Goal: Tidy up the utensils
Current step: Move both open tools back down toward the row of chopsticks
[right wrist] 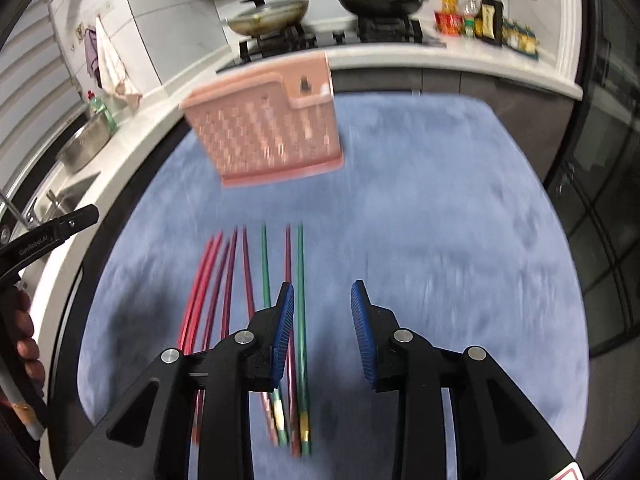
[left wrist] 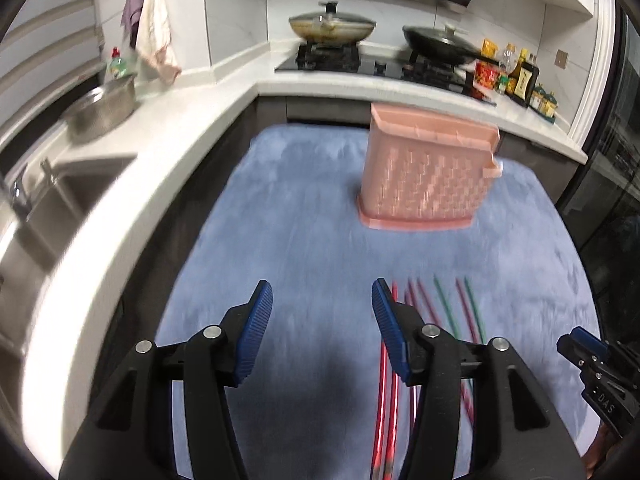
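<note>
**Thin chopsticks on a soft blue mat, both grippers empty above them**

We held a gripper in each hand over a worktop covered by a blue fleecy mat (left wrist: 304, 208). The left gripper (left wrist: 322, 312) had its blue ribbed fingers (left wrist: 256, 332) apart with nothing between them. The right gripper (right wrist: 322, 320) also had its fingers apart and empty, though less widely.

The chopsticks (right wrist: 240, 280) lay side by side on the mat near us, red, maroon and green, tips pointing away toward a pink slotted utensil holder (left wrist: 428, 176) that stood upright further back, well apart from them. In the left wrist view they lay under and to the right of the left gripper; in the right wrist view, under and to the left of the right one.

We judged the sticks light, stiff, slender and probably smooth, so apt to roll or slip. Lying flat on soft pile, they looked awkward to pinch. We thought the thicker end, nearest us, the best place to grip.
</note>
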### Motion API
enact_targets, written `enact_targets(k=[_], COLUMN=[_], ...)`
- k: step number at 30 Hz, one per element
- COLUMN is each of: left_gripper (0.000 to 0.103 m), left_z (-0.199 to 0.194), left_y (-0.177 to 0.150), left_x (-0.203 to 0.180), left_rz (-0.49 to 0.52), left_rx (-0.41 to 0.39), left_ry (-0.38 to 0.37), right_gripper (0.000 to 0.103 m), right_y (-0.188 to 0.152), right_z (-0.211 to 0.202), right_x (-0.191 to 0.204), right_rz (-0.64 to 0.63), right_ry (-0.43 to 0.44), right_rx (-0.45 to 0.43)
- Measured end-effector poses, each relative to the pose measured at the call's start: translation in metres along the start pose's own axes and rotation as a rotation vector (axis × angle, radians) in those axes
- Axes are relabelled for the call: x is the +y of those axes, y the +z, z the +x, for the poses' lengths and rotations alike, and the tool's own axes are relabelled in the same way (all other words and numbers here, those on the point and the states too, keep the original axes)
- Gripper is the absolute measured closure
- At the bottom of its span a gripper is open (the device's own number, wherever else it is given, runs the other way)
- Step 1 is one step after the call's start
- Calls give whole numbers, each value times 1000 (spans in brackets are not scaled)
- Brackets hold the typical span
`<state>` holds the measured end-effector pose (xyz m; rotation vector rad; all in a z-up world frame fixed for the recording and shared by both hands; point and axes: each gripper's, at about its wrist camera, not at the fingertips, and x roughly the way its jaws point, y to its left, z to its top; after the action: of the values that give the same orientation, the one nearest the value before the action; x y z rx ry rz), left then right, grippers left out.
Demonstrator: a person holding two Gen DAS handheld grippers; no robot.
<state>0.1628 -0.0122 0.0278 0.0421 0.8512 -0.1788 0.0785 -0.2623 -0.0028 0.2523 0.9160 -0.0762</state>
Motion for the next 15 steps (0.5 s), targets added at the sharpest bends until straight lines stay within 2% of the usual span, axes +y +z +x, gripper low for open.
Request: enact_targets(k=[7, 15], left_gripper=[54, 54], left_z=[0, -2], left_y=[-62, -105], left_x=[2, -2], left_rz=[-17, -17], left_rx=[71, 104], left_ry=[-5, -5], right_gripper=[73, 73], right_y=[-65, -92], right_z=[0, 8], right_x=[0, 2], right_rz=[0, -12], right_ry=[-27, -29], right_rx=[57, 87])
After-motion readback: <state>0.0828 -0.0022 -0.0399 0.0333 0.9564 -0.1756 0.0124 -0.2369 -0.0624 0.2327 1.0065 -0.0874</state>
